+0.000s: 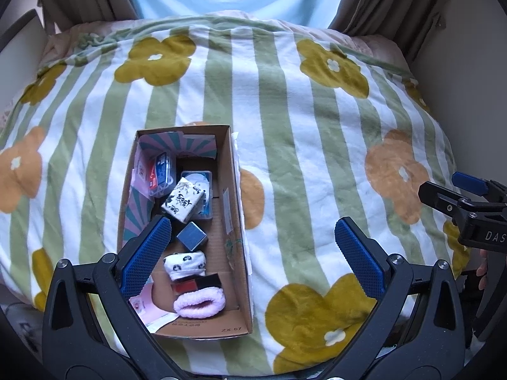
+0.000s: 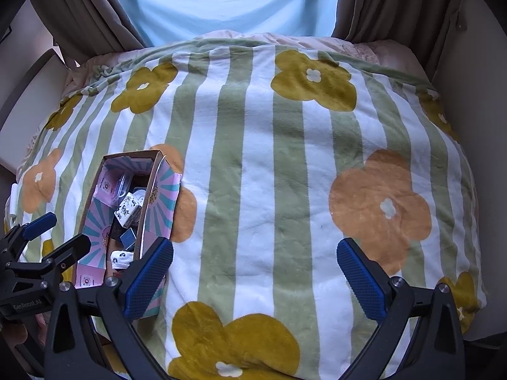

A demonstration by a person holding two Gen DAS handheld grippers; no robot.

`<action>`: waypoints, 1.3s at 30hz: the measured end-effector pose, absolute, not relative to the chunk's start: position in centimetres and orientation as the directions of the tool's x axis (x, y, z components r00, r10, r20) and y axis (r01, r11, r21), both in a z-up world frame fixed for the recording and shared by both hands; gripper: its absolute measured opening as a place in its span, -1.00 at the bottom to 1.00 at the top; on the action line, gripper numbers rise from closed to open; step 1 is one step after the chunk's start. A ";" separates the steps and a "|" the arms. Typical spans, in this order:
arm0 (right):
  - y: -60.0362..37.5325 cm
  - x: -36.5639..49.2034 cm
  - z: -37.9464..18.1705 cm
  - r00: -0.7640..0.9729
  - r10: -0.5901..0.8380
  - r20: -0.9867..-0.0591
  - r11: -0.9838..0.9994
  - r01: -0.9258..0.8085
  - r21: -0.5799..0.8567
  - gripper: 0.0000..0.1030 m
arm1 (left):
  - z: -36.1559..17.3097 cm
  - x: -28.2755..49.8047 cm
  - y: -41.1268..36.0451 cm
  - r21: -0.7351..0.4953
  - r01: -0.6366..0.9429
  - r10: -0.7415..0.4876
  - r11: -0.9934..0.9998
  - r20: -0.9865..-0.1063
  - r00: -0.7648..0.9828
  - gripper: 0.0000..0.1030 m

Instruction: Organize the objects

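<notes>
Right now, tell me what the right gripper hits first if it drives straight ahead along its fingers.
The open right gripper points at bare striped green-and-white floral blanket, so the blanket comes first. The patterned cardboard box sits off to its left, outside that line. Depth is hard to judge in the fisheye view.

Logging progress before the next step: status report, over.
Left hand-held gripper open, empty, above cardboard box. Right hand-held gripper open, empty, over blanket. Box holds small items. Nothing in the way.
</notes>
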State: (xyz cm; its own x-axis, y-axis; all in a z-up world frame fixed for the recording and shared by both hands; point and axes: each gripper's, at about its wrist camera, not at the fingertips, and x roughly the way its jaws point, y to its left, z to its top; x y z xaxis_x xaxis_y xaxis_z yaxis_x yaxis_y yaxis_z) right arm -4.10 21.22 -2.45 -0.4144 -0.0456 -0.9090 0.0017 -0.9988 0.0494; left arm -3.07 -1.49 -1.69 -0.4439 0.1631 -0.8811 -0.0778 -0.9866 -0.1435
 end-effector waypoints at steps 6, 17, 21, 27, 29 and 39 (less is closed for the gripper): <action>21.4 -4.0 -2.3 -0.408 -0.038 -0.912 -0.999 -0.004 0.043 0.99 | -1.8 -3.0 -2.1 -0.148 -0.050 0.155 -0.988 -0.886 -0.437 1.00; 21.5 -4.0 -2.3 -0.410 -0.040 -0.911 -0.999 -0.005 0.046 0.99 | -1.6 -2.9 -2.2 -0.152 -0.053 0.160 -0.987 -0.886 -0.436 1.00; 21.5 -4.0 -2.3 -0.412 -0.039 -0.910 -0.999 -0.003 0.044 0.99 | -1.7 -3.0 -2.1 -0.158 -0.053 0.165 -0.986 -0.887 -0.432 1.00; 21.4 -4.0 -2.3 -0.412 -0.039 -0.910 -0.999 -0.002 0.044 0.99 | -1.7 -3.0 -2.0 -0.164 -0.049 0.168 -0.985 -0.884 -0.436 1.00; 21.4 -4.1 -2.3 -0.412 -0.039 -0.910 -0.999 -0.002 0.044 0.99 | -1.7 -3.1 -2.1 -0.181 -0.039 0.180 -0.983 -0.884 -0.431 1.00; 21.5 -4.1 -2.2 -0.412 -0.039 -0.910 -0.999 -0.003 0.044 0.99 | -2.0 -3.1 -2.2 -0.136 0.027 0.109 -0.990 -0.887 -0.448 1.00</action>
